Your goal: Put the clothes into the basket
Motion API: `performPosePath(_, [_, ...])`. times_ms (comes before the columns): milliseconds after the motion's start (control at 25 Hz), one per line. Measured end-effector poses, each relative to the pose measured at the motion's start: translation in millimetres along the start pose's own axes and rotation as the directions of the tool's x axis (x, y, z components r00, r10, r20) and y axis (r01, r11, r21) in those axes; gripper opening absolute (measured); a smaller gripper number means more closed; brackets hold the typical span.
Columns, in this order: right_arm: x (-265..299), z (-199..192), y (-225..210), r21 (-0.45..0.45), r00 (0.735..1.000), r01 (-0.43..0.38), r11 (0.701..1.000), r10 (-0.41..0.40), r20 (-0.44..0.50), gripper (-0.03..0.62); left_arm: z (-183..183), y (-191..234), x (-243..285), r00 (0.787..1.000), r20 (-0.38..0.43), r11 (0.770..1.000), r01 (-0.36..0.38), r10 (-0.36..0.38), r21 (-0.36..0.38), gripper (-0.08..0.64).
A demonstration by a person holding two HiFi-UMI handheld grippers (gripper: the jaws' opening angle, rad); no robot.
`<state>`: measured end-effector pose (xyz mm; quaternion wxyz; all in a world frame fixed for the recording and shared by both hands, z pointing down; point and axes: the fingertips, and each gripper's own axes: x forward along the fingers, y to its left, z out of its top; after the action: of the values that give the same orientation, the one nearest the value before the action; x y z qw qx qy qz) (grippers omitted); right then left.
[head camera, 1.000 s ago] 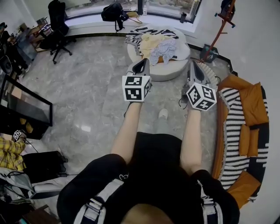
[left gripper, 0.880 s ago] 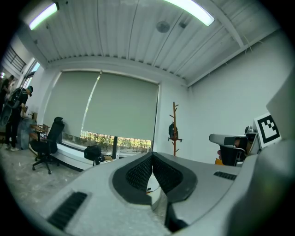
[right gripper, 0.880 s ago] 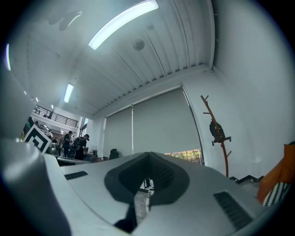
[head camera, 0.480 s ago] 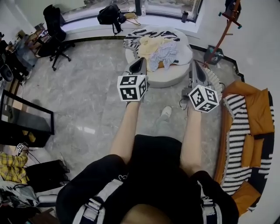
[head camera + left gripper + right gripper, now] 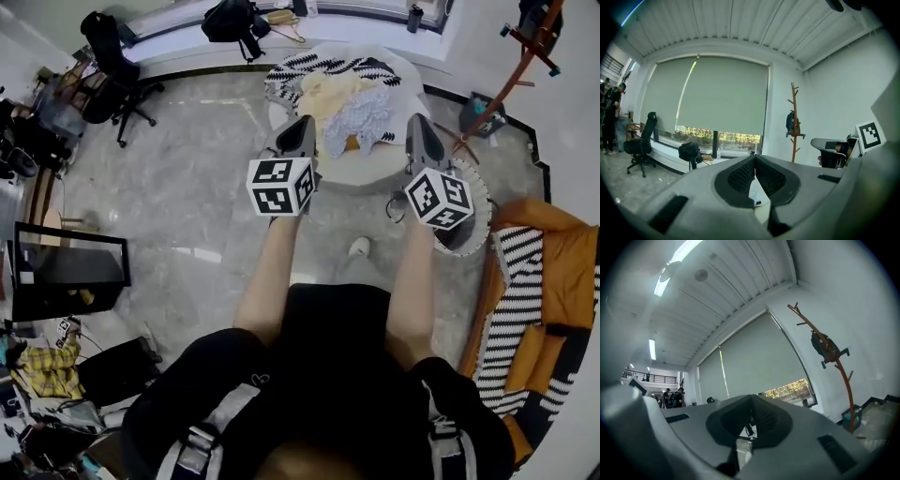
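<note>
In the head view a heap of clothes (image 5: 345, 101), striped, yellow and pale blue, lies on a round white ottoman (image 5: 361, 169). My left gripper (image 5: 305, 125) points at the heap's near left edge, jaws shut and empty. The right gripper (image 5: 418, 123) hangs over the ottoman's right edge, also shut and empty. A round woven basket (image 5: 469, 230) stands on the floor to the right, partly hidden under the right gripper's marker cube. Closed jaws with nothing between them show in the left gripper view (image 5: 754, 160) and the right gripper view (image 5: 751, 399).
An orange and striped sofa (image 5: 553, 281) runs along the right. A coat stand (image 5: 521, 58) rises behind the basket. At the back left stand an office chair (image 5: 111, 52) and a black bag (image 5: 232, 17). A dark table (image 5: 66, 272) sits at the left.
The person has walked toward the ottoman, so the clothes heap and the basket lie closer under both grippers. Both grippers stayed shut and empty.
</note>
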<state>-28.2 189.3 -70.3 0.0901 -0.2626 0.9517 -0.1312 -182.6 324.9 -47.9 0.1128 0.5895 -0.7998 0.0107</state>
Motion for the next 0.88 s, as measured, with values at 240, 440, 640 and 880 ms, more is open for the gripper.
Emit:
performPosePath(240, [79, -11, -45, 0.022, 0.998, -0.035, 0.999, 0.036, -0.054, 0.009, 7, 17, 80, 0.998, -0.040, 0.999, -0.039, 0.039, -0.005, 0.008])
performPosePath(440, [109, -22, -76, 0.039, 0.996, -0.027, 0.999, 0.030, -0.085, 0.009, 0, 29, 121, 0.995, -0.077, 0.998, -0.061, 0.060, -0.009, 0.008])
performPosePath(640, [120, -52, -100, 0.070, 0.989, 0.008, 0.997, 0.002, -0.145, 0.009, -27, 35, 148, 0.988, -0.143, 0.998, -0.059, 0.053, -0.039, 0.008])
performPosePath(880, [123, -127, -95, 0.099, 0.955, 0.023, 0.995, 0.007, -0.297, 0.009, -94, 44, 177, 0.966, -0.259, 0.993, -0.040, 0.010, -0.110, 0.009])
